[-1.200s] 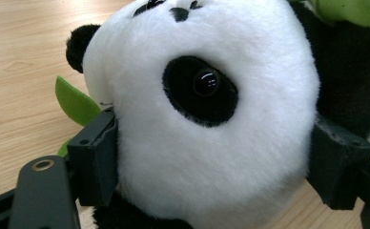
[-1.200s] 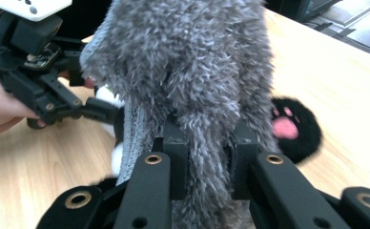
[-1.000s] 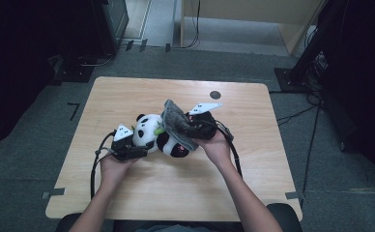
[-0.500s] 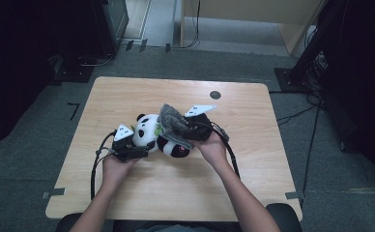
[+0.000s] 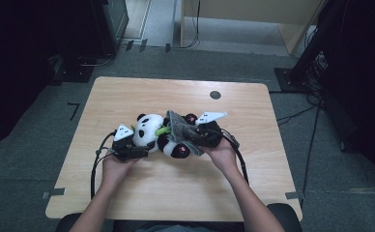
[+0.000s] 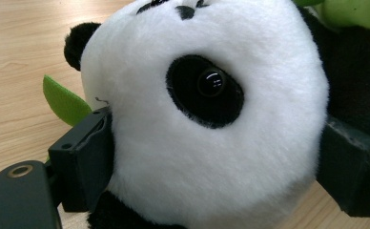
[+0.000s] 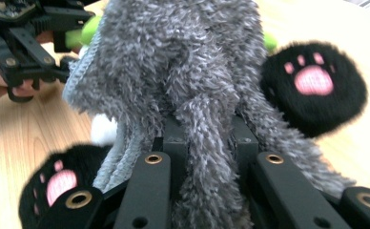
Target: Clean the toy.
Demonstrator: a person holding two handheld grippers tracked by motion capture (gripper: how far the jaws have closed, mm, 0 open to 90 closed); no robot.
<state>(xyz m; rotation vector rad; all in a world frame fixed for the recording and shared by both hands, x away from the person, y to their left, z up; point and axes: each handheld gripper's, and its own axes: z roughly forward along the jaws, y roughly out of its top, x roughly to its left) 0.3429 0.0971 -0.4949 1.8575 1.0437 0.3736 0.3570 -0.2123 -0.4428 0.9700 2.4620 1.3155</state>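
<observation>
You're working at a pale wooden table (image 5: 127, 99) with rounded corners and a small dark round spot (image 5: 215, 94) near its far edge, standing on grey carpet (image 5: 40, 140) with tape marks (image 5: 73, 110) to the left. Beyond the far edge there's a light wooden cabinet (image 5: 253, 14) with black cables (image 5: 195, 29) trailing down to the floor, and a dark cabinet (image 5: 109, 24) at far left. Off to your right a black stand (image 5: 311, 53) rises from the floor with cables (image 5: 316, 125) running past it, and both sides of the room sit in deep shadow.

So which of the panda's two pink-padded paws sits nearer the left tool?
The paw at the lower left of the right gripper view, below the left tool; the other paw lies right of the grey fuzzy cloth.
</observation>
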